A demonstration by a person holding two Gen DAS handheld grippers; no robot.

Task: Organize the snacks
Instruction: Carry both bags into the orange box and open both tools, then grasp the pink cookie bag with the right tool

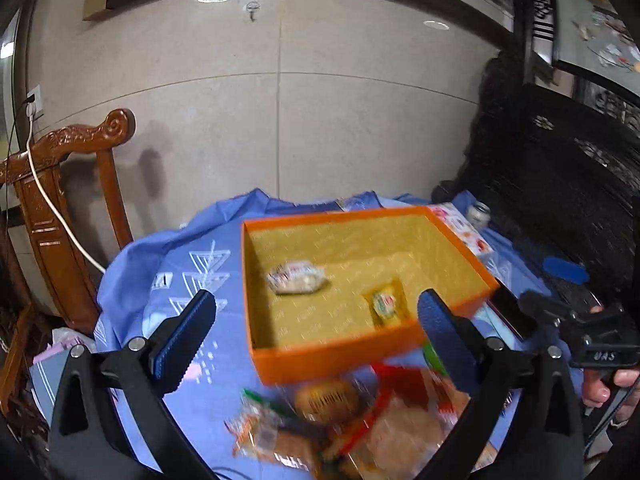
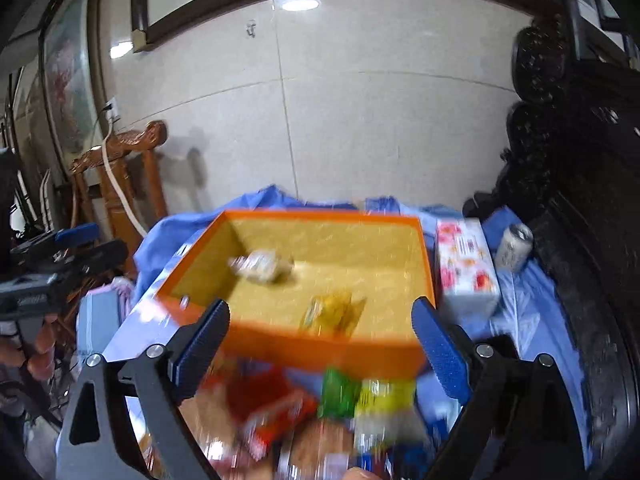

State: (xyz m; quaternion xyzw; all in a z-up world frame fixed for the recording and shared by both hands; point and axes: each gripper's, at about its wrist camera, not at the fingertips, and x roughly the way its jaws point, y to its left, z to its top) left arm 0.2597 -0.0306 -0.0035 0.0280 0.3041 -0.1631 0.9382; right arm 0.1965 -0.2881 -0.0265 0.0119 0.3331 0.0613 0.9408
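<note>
An orange box [image 1: 332,360] with a yellow lining stands on the blue cloth; it also shows in the right wrist view [image 2: 320,346]. Inside lie a white wrapped snack [image 1: 297,278] [image 2: 262,266] and a small yellow packet [image 1: 386,305] [image 2: 332,312]. A pile of loose snack packets [image 1: 344,420] [image 2: 320,412] lies in front of the box. My left gripper [image 1: 316,332] is open and empty above the box's near wall and the pile. My right gripper [image 2: 320,344] is open and empty over the same near wall. Both views are blurred.
A white tissue pack [image 2: 466,266] and a can [image 2: 514,246] stand right of the box. A carved wooden chair [image 1: 60,208] is at the left by the tiled wall. Dark carved furniture [image 2: 580,200] lines the right side. A phone [image 1: 510,312] lies by the box's right corner.
</note>
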